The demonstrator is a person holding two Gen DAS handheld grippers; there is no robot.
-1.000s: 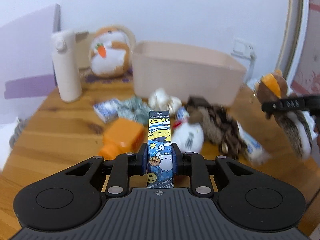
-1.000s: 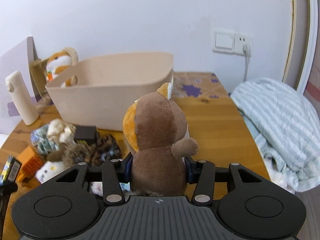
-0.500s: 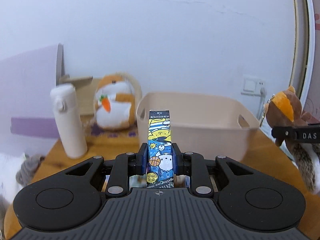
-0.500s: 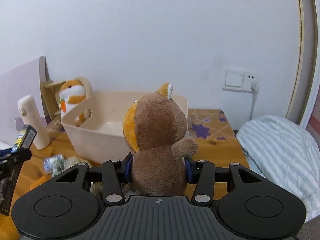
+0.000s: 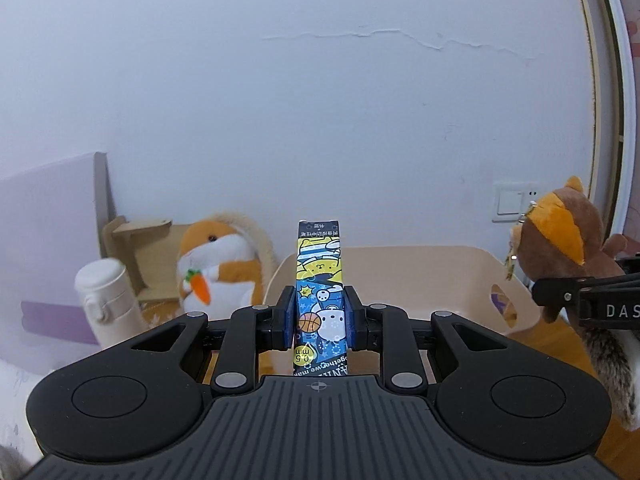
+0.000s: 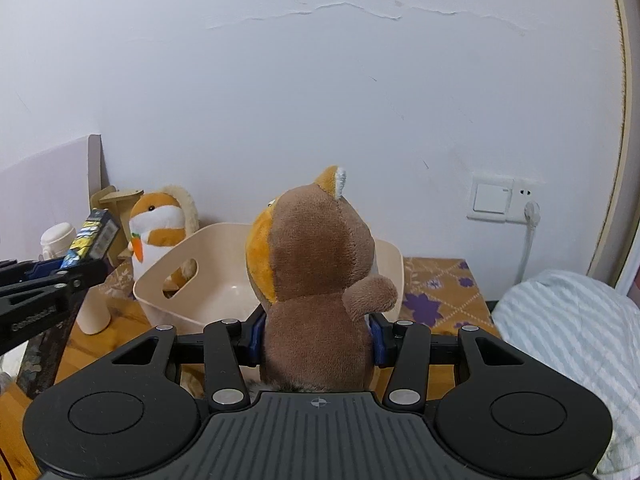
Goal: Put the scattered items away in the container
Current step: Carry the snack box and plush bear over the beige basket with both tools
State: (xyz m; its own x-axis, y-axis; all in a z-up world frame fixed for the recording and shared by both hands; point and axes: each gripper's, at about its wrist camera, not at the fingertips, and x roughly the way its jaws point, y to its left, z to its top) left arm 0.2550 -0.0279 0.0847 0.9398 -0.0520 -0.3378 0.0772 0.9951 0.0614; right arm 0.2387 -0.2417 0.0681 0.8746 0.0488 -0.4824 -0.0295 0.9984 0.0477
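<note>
Two items aloft near the beige tub [image 6: 394,264], none dropped yet: left gripper [image 5: 319,316] clenched on cartoon-printed pen box [image 5: 319,280], right gripper [image 6: 316,338] grasping brown squirrel plush [image 6: 316,264], tub seemingly empty.

Each camera sat just behind its own tool and looked forward along the fingers, tilted slightly downward toward the wall. The left wrist view had the left tool [image 5: 319,316] close at 6 o'clock, the beige container [image 5: 400,264] near at centre, and the right tool [image 5: 560,296] entering at 3 o'clock. The right wrist view had the right tool [image 6: 316,338] at 6 o'clock, the container [image 6: 172,280] just beyond, and the left tool [image 6: 72,270] entering at 9 o'clock. Both views shared the container, the hamster plush [image 5: 220,264] [image 6: 158,228], the white bottle [image 5: 106,304] [image 6: 60,240], the wall switch [image 5: 512,202] [image 6: 490,198] and the wall.
</note>
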